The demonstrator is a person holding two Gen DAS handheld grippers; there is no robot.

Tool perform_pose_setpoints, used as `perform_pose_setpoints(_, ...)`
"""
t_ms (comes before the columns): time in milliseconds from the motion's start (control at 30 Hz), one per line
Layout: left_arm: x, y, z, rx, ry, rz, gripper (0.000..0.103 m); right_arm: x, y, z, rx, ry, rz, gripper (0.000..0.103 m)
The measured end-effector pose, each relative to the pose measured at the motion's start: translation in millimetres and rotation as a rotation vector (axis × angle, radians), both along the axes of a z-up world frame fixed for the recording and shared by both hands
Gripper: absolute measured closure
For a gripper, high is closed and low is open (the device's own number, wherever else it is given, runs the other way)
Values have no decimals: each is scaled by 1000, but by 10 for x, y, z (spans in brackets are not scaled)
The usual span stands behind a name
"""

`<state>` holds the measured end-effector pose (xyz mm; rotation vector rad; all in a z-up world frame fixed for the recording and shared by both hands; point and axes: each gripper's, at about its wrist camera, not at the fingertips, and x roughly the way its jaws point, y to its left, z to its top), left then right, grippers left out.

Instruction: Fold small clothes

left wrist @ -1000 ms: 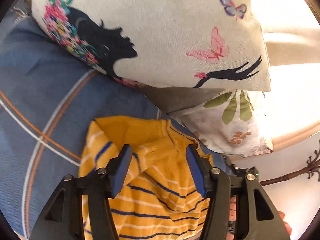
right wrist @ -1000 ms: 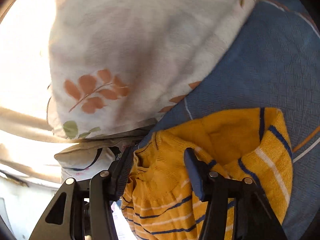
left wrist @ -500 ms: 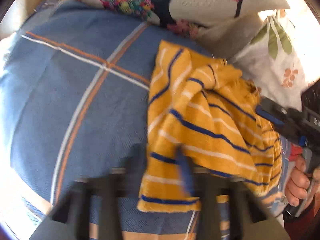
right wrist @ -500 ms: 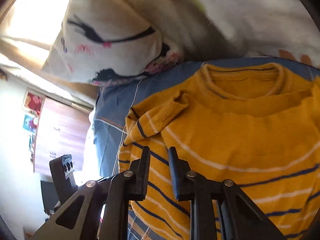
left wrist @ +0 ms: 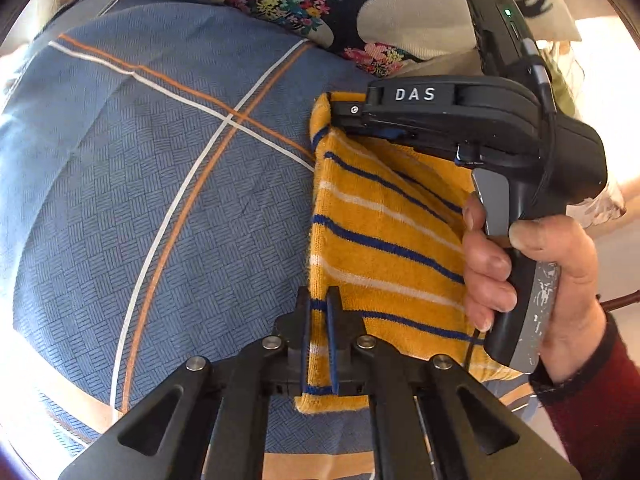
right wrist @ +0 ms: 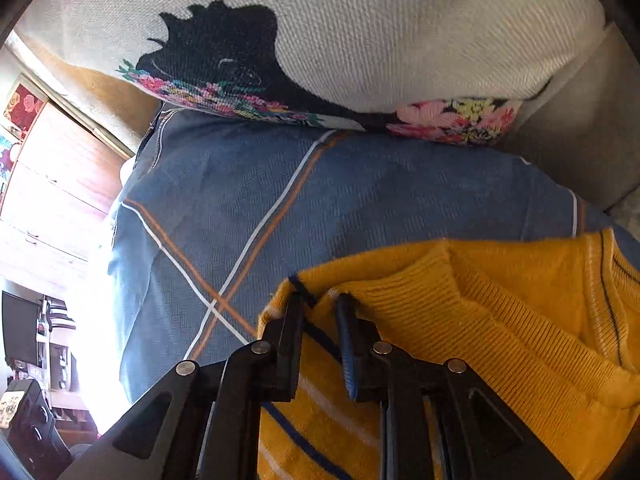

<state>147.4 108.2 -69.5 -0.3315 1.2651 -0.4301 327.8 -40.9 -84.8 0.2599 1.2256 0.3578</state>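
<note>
Both hand-held grippers, left (left wrist: 318, 320) at 6 o'clock and right (left wrist: 340, 118) at 12, pinch the sweater's (left wrist: 384, 236) folded edge nearly closed; thick knit may slip, undoing the fold.

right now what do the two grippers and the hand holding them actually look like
Both are matte black with silver pivot bolts and blue pads inside the fingers. The left gripper shows triangular cutouts in its arms. The right gripper has white "DAS" lettering, a grey trigger, a scuffed grey handle, a green indicator light and a thin cable. The right hand is bare, with a dark red sleeve.
</note>
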Motion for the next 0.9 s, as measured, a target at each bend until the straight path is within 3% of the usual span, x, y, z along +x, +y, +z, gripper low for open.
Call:
perform_pose_setpoints(167,-86,175,261,-19,-52,-11,96,-340,-517,405,75,-82,-95,83)
perform_pose_setpoints(233,-128,207,379,-24,-71,-24,89,-673,-857,530,82,-104,-155,83)
perform_pose_setpoints(333,-163,124,500,-51,-94,-65,72,-1111,-1346,569,-4,-113,-252,83)
perform_pose_setpoints(467,-192,-232,505,-21,-111,-148,67,-1548,-2320,247,-122,16,-484,83)
perform_pose_setpoints(533,-139,-408,460,-18,-107,-176,67,-1788,-2827,153,-85,30,-607,103)
perform_pose_setpoints(567,-133,-464,447,-19,-104,-187,67,-1909,-3009,175,-87,24,-677,103)
perform_pose_setpoints(633,-138,-567,423,-18,-106,-205,67,-2160,-3223,338,-122,-6,-796,98)
perform_pose_setpoints(700,-143,-642,385,-14,-106,-214,67,-2441,-3327,523,-65,-53,-835,88)
perform_pose_setpoints(800,-191,-723,314,-6,-98,-214,66,-2746,-3226,688,-9,-89,-801,63)
perform_pose_setpoints(900,-309,-756,305,-1,-95,-205,66,-3004,-3079,664,-6,-71,-764,55)
